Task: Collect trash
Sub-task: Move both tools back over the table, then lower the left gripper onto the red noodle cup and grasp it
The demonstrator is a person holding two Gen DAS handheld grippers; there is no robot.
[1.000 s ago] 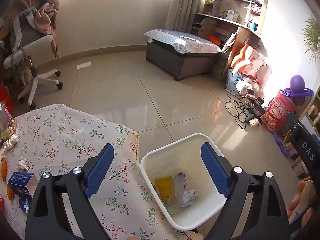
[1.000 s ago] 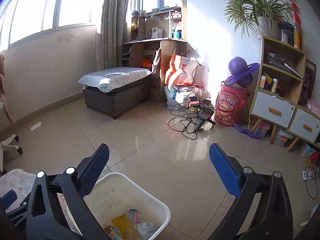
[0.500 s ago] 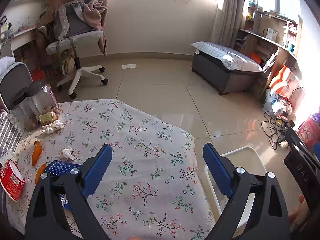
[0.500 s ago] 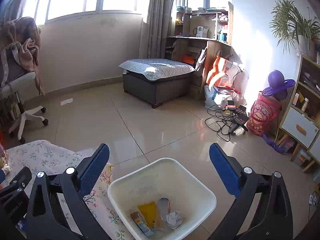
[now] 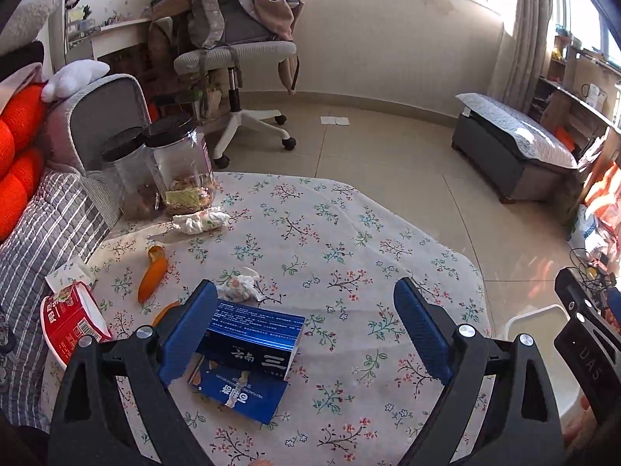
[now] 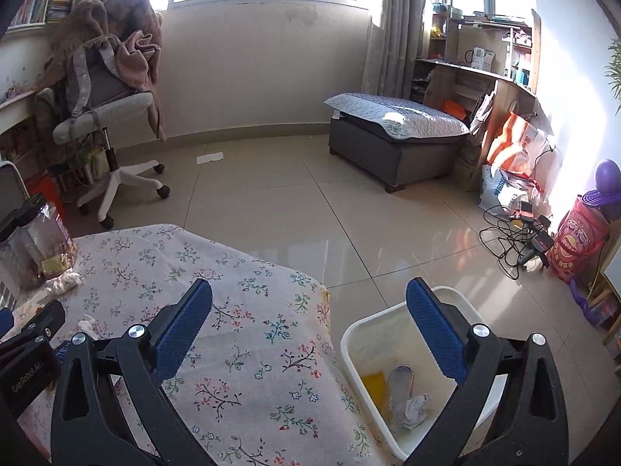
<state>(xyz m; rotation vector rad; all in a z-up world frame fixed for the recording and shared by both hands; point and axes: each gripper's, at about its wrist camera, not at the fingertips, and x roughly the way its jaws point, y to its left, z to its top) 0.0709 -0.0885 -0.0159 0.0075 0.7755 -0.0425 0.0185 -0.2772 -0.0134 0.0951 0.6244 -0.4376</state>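
Note:
My left gripper (image 5: 306, 330) is open above the floral tablecloth (image 5: 349, 233), and a blue carton (image 5: 252, 339) lies flat just inside its left finger. A crumpled tissue (image 5: 238, 287) sits behind the carton, another tissue wad (image 5: 200, 222) lies by the jars, and orange peel pieces (image 5: 152, 273) and a red paper cup (image 5: 71, 316) lie to the left. My right gripper (image 6: 308, 324) is open and empty, straddling the table edge and the white bin (image 6: 372, 330) on the floor. The bin holds a yellow wrapper (image 6: 374, 386), a flattened pack and a paper ball (image 6: 415, 407).
Two clear jars with black lids (image 5: 182, 171) stand at the table's far left. A striped cushion (image 5: 42, 233) borders the left edge. On the tiled floor are an office chair (image 5: 236, 54), a grey bench (image 6: 396, 143), cables (image 6: 508, 240) and a red snack tube (image 6: 574, 248).
My left gripper has swung left from over the bin to over the table, bringing the blue carton between its fingers. My right view turned left too, so the table now fills its lower left.

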